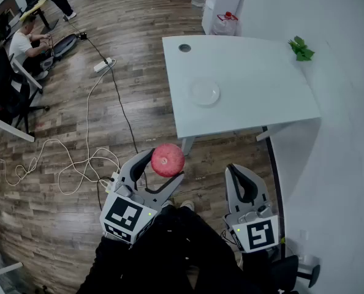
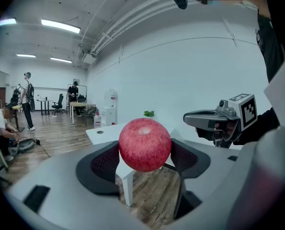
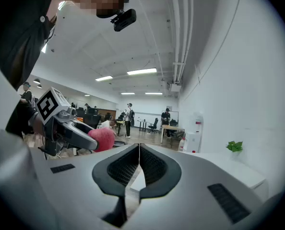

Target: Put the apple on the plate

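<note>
A red apple (image 1: 168, 160) sits between the jaws of my left gripper (image 1: 163, 167), which is shut on it and holds it in the air over the wooden floor, short of the table. In the left gripper view the apple (image 2: 145, 144) fills the gap between both dark pads. A clear plate (image 1: 204, 93) rests on the white table (image 1: 255, 103), well ahead of the apple. My right gripper (image 1: 236, 171) hangs near the table's front edge, jaws together and empty; the right gripper view shows its pads (image 3: 139, 169) touching and the apple (image 3: 102, 139) off to the left.
A small green plant (image 1: 301, 48) stands at the table's far right corner against the white wall. A round cable hole (image 1: 184, 48) marks the far left corner. Cables (image 1: 87, 158) trail over the floor at left. A seated person (image 1: 22, 41) and water jugs (image 1: 226, 23) are farther off.
</note>
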`<act>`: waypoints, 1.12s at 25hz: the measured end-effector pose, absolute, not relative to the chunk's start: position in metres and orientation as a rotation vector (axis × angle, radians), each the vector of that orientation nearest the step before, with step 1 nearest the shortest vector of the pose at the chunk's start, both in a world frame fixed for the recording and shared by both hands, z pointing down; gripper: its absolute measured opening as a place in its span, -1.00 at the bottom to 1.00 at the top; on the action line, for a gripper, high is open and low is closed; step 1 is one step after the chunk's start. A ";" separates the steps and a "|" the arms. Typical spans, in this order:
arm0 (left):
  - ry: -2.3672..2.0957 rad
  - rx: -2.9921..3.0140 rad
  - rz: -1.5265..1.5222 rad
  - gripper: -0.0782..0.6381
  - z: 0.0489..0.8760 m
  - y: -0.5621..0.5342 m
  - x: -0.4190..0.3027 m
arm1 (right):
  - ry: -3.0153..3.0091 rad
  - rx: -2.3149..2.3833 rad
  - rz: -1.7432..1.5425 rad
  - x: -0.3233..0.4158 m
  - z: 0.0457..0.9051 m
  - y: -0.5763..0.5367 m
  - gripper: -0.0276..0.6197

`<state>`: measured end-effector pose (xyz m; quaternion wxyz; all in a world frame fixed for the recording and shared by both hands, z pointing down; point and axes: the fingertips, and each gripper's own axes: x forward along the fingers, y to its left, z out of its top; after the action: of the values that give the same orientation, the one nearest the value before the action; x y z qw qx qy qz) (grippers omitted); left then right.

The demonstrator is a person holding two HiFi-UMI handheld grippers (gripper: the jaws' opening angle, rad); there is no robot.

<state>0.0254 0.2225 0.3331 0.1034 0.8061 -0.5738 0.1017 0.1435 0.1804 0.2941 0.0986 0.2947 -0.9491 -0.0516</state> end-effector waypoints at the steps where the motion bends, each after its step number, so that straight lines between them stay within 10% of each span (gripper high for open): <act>1: -1.696 2.376 0.310 0.18 0.332 0.223 0.025 | -2.811 0.872 -0.155 0.143 0.293 0.180 -0.79; 28: -1.715 2.363 0.354 0.18 0.333 0.234 0.000 | -2.830 0.907 -0.146 0.124 0.286 0.193 -0.79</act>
<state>0.0002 0.2337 0.3330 0.1002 0.7994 -0.5801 0.1199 0.1236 0.1926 0.2863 0.0830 0.3037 -0.9479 -0.0487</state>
